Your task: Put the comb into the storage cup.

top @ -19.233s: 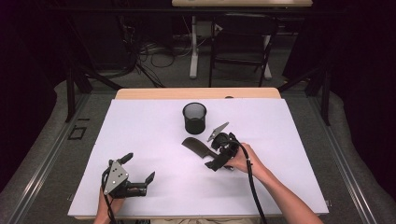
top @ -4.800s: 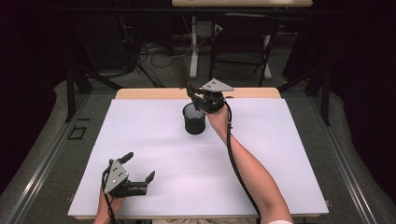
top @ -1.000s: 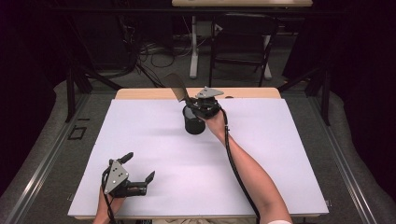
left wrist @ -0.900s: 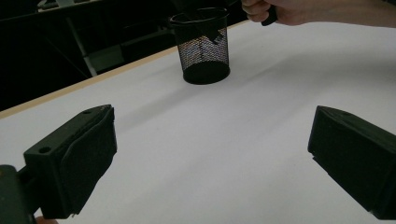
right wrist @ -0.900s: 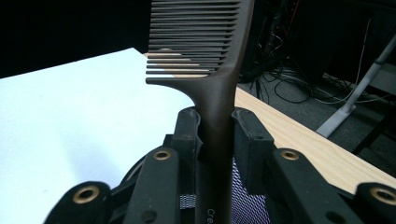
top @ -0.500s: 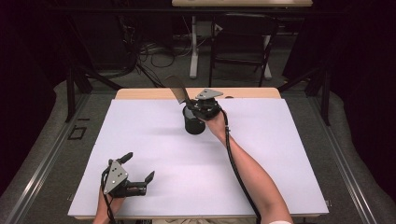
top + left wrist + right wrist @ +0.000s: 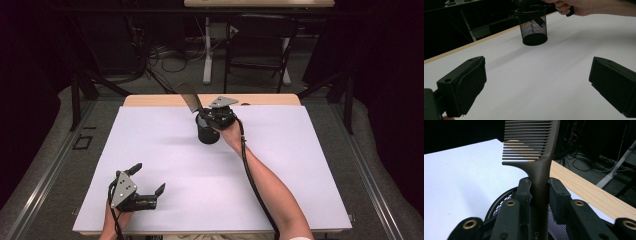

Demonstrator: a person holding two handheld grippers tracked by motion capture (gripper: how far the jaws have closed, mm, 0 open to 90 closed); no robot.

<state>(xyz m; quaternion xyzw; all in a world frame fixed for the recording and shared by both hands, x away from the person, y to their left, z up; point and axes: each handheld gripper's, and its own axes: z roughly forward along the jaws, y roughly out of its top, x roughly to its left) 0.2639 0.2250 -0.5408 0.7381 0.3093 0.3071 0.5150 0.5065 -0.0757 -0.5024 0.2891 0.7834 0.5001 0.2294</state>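
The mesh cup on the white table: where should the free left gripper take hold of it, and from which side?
Probably the mesh cup is best gripped by its round wall low down, from the person's near side. It stands upright, and the right gripper, shut on the comb, occupies its rim. The left gripper is open.

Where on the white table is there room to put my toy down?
Plenty of room. The white table cover lies bare between the mesh cup and the left hand-held gripper, and along the whole right side. It is crowded only at the far middle, where the right hand-held gripper holds a comb at the cup.
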